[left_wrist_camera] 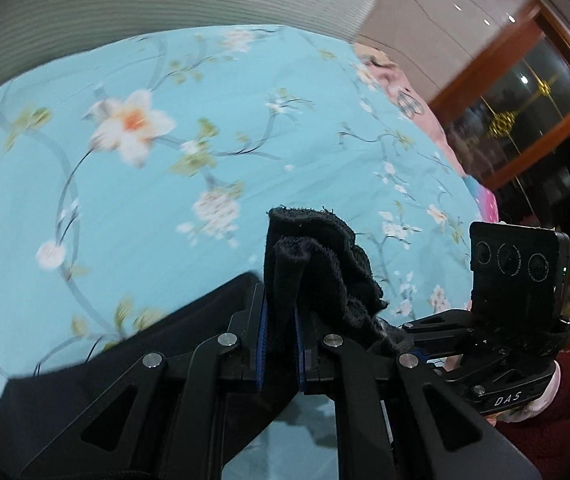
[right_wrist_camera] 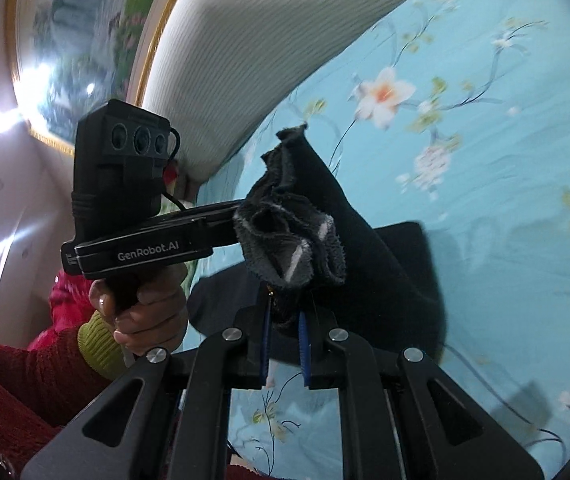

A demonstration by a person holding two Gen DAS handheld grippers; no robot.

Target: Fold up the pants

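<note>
Both pairs of jaws are clamped narrow on bunched black cloth: the left gripper (left_wrist_camera: 281,344) pinches a wad of the pants (left_wrist_camera: 325,276) rising at the lower centre of its view, and the right gripper (right_wrist_camera: 285,344) pinches another bunch of the pants (right_wrist_camera: 365,252) at the centre of its own. Largest in both pictures is the bed sheet (left_wrist_camera: 145,168), light blue with pale flowers, filling the middle and left of the left wrist view and the right half of the right wrist view. A ribbed white pillow (right_wrist_camera: 253,52) lies across the top of each frame. The dark garment hangs from the two grips, with more of it spread at the lower left of the left wrist view, over the sheet; whether it touches the sheet there cannot be told. In the right wrist view the person's left hand (right_wrist_camera: 145,312) holds the other tool at the left of the frame. Judging from this, the pants are being carried for a fold. The risk is that thick, uneven wads slip from the pads, or that the grippers, held unevenly, lay the fold crooked; the blur suggests quick motion, which could drag the hanging cloth askew.
</note>
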